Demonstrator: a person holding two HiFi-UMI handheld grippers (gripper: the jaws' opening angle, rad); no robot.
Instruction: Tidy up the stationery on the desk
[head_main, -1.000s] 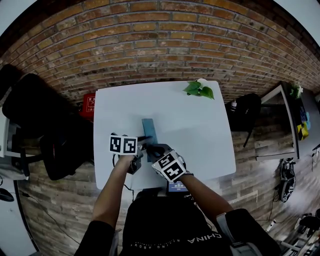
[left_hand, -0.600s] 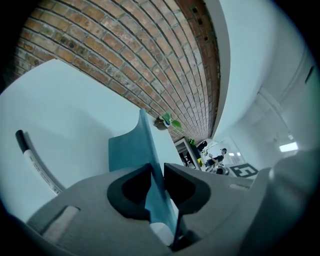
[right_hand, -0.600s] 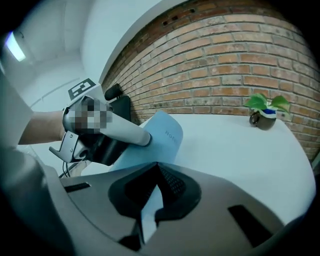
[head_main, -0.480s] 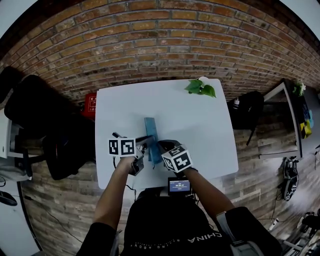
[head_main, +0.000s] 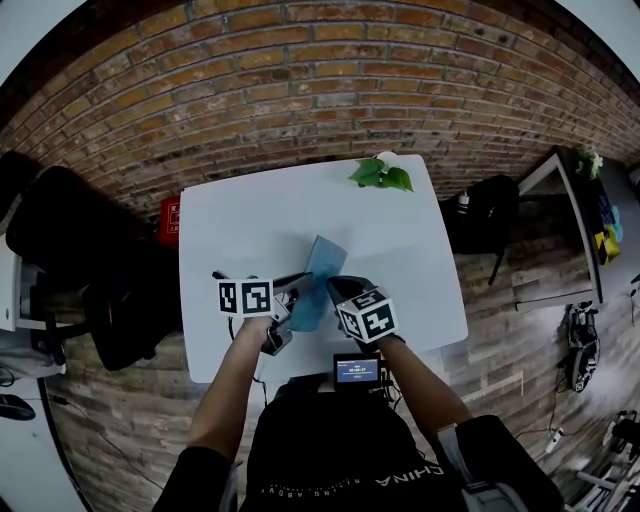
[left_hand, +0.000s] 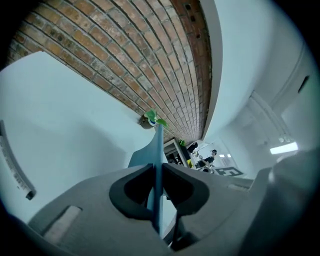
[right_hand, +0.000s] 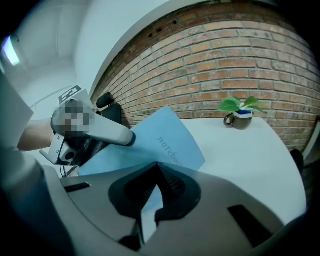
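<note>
Both claws are clamped on the same thing, a thin blue notebook, held tilted over the near middle of the white desk. The left gripper is pressed shut on one edge, so from its own camera the notebook shows as a bare upright sliver between the pads. The right gripper pinches a lower corner, and the cover fans out ahead of it with its printed word facing up. My guess is that one claw steadies the notebook while the other takes a better hold – a floppy cover would sag from a single pinch. The potted plant stands well apart at the far edge, out of the way. From overhead the marker cubes and hands cover the notebook's near end, so I cannot tell whether it touches the desk or hangs free. A thin dark strip lies cut off at the left – pen or ruler, I cannot say. The figures on the little screen at the near edge are too small to read.
</note>
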